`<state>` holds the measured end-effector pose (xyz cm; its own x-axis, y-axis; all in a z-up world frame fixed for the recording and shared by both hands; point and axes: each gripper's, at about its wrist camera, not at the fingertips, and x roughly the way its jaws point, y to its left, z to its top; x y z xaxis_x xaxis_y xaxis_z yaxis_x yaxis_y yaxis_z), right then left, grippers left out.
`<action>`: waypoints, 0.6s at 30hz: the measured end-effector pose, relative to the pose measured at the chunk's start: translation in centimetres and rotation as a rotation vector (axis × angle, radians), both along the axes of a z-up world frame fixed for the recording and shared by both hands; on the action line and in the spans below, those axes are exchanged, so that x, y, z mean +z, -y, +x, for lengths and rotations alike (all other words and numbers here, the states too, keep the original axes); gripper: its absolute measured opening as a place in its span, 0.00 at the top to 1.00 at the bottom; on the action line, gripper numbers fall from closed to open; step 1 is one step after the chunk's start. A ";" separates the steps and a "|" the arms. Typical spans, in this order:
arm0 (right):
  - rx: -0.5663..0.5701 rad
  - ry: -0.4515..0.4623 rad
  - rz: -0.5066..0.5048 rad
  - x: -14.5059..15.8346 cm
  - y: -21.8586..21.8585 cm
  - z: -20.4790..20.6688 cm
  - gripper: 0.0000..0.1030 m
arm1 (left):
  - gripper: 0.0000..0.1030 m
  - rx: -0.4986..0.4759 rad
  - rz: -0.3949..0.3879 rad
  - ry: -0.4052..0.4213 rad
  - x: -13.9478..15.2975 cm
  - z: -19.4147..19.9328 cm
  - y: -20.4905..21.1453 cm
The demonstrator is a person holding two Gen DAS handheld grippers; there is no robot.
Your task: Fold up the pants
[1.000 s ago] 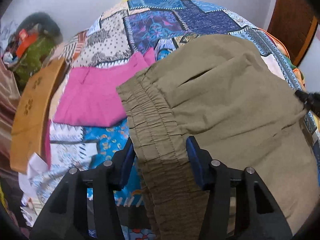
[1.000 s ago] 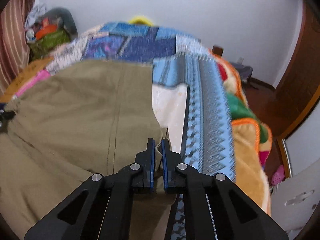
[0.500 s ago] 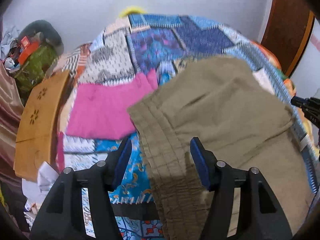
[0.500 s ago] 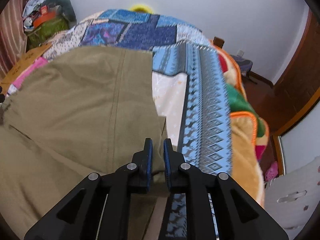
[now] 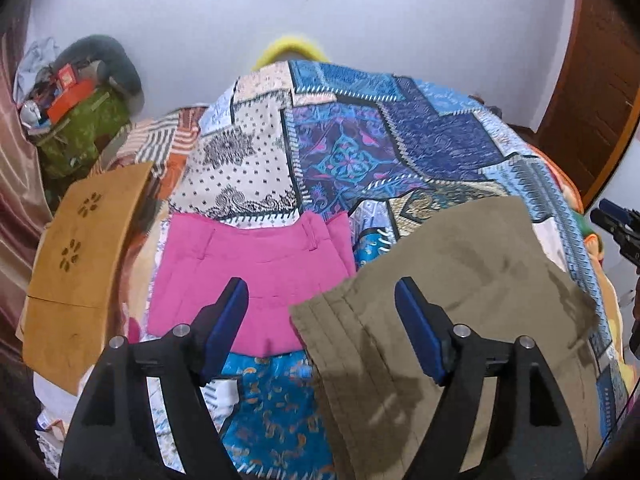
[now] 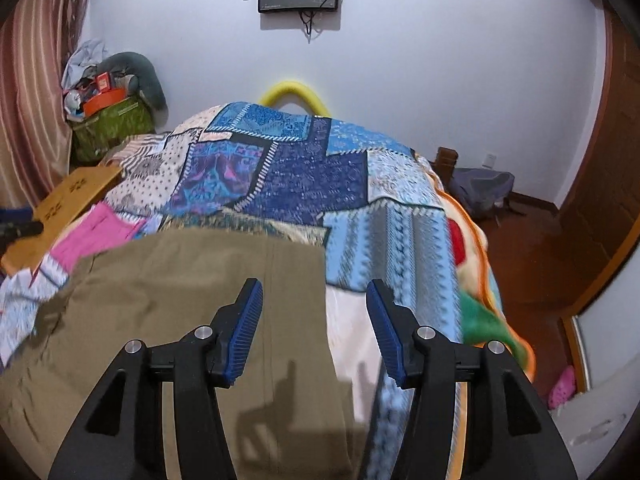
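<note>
The bed (image 5: pixel 400 152), under a patchwork quilt (image 6: pixel 304 176), carries everything here; the olive pants (image 5: pixel 460 280) lie flat on the near part of it, folded into a broad panel, with a folded pink garment (image 5: pixel 256 272) just beside them on the side of the wooden board (image 5: pixel 80 248); the pants' gathered waistband (image 5: pixel 336 336) is the edge nearest that pink garment, and their straight outer edge (image 6: pixel 324 320) faces the bed's open side.

The cloth looks a soft, light woven cotton; it should drape and crease readily, slip little on the quilt, and break nothing if dropped; the ribbed waistband is the thickest, firmest part and, to my mind, the safest hold; the opposite corner wants pinching through both layers, lest the top layer slide off alone.

The left gripper (image 5: pixel 320 312) stands wide above the waistband, its jaws having just been opening, and nothing is clamped between the pads; the right gripper (image 6: pixel 316 320) is parted over the pants' outer edge, likewise just opened, the cloth lying free beneath.
</note>
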<state>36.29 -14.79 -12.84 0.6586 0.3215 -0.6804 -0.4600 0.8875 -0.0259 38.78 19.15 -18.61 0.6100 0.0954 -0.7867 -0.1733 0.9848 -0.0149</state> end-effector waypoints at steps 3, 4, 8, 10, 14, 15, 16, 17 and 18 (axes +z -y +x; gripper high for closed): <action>-0.005 -0.017 -0.001 -1.3 -1.2 2.5 0.52 | 0.26 -0.004 -0.018 -0.032 -1.9 1.5 -0.5; -0.005 -0.025 -0.003 -1.8 -1.5 3.2 0.51 | 0.26 -0.003 -0.023 -0.046 -2.6 1.9 -0.6; -0.010 -0.065 -0.017 -4.1 -2.4 5.9 0.52 | 0.26 -0.002 -0.032 -0.091 -5.2 3.1 -1.1; -0.010 -0.092 -0.017 -5.2 -2.8 7.4 0.52 | 0.26 0.004 -0.038 -0.108 -6.3 3.4 -1.5; -0.027 -0.138 0.005 -7.2 -3.2 9.5 0.52 | 0.26 0.020 -0.098 -0.140 -8.3 3.7 -2.6; -0.032 -0.153 0.009 -7.9 -3.5 10.1 0.52 | 0.26 0.024 -0.130 -0.145 -8.8 3.8 -3.0; -0.032 -0.167 0.010 -8.4 -3.7 10.5 0.52 | 0.26 0.027 -0.152 -0.148 -9.1 3.9 -3.2; -0.030 -0.183 0.007 -8.9 -3.9 10.8 0.52 | 0.26 0.031 -0.177 -0.150 -9.5 3.9 -3.4; -0.031 -0.197 0.006 -9.4 -4.2 11.1 0.52 | 0.26 0.032 -0.199 -0.159 -9.9 4.0 -3.5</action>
